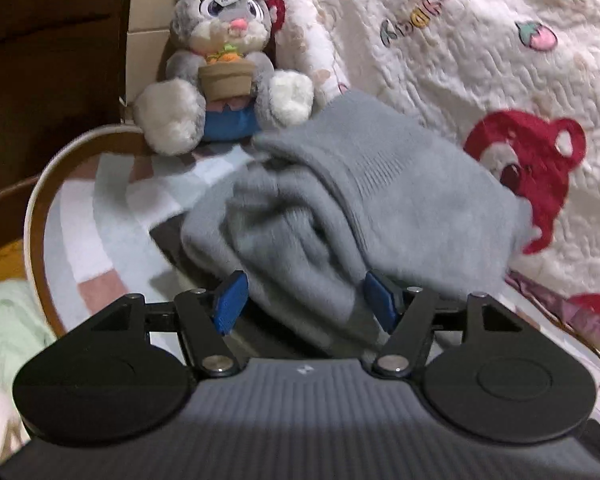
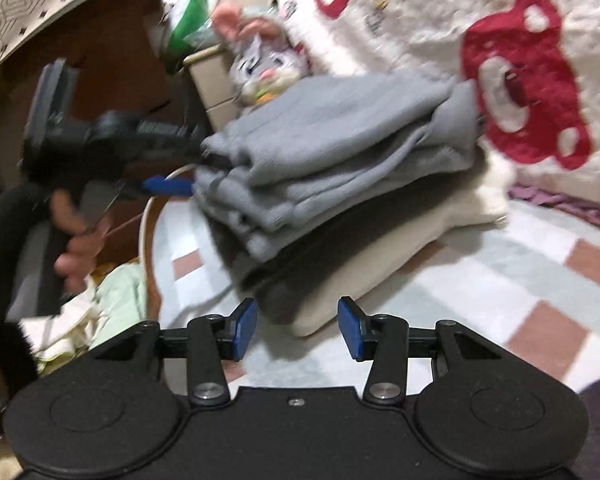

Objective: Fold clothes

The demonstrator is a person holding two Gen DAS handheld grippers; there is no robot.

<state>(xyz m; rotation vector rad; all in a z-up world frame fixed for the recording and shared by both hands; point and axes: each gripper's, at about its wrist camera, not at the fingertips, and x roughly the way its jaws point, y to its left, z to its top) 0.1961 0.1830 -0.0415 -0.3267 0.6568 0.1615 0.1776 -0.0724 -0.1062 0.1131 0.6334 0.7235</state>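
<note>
While wide apart, left hand-held gripper (image 1: 304,300) astride folded grey garment (image 1: 364,200); right hand-held gripper (image 2: 298,328) half-spread, empty.

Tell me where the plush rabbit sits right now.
In the left wrist view the plush rabbit sits upper left, behind the folded grey garment, between a cardboard box and the bear-print blanket.
</note>
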